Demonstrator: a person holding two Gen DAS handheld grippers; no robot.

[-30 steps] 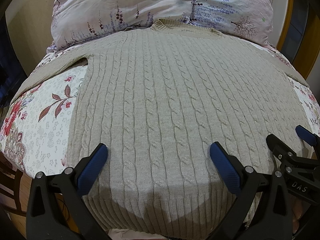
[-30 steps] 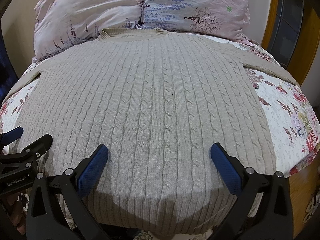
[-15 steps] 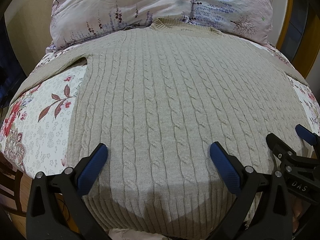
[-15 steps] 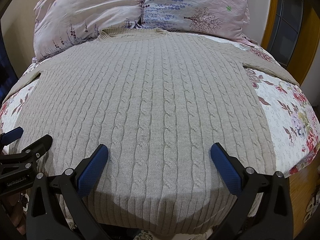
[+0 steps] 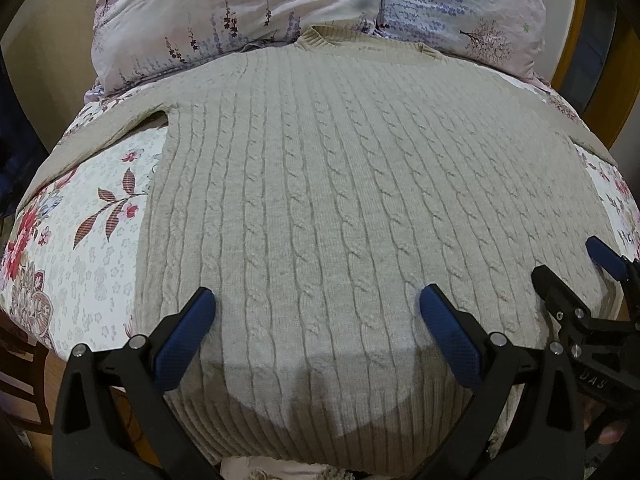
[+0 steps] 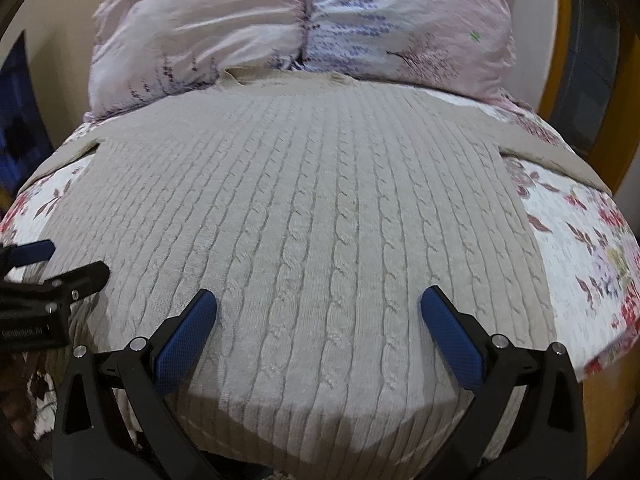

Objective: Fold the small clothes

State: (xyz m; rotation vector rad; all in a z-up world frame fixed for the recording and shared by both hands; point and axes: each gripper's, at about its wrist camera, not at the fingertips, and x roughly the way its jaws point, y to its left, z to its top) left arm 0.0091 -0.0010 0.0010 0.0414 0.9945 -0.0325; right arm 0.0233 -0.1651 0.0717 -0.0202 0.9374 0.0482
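A beige cable-knit sweater (image 5: 340, 184) lies flat on the bed, collar at the far end by the pillows, hem nearest me; it also fills the right wrist view (image 6: 320, 208). Its sleeves spread out to both sides. My left gripper (image 5: 316, 304) is open and empty, hovering over the sweater near the hem. My right gripper (image 6: 318, 306) is open and empty over the hem too. Each gripper shows in the other's view: the right one at the right edge (image 5: 576, 272), the left one at the left edge (image 6: 60, 264).
A floral bedsheet (image 5: 92, 216) covers the bed under the sweater. A pink floral pillow (image 5: 320, 4) lies at the head. A wooden bed frame (image 6: 560, 60) rises at the right. The bed's near edge drops off just below the hem.
The right wrist view has shifted and tilted, with motion blur; the pillow looks nearer and the sweater lower. The left gripper has barely moved. Both stay open.
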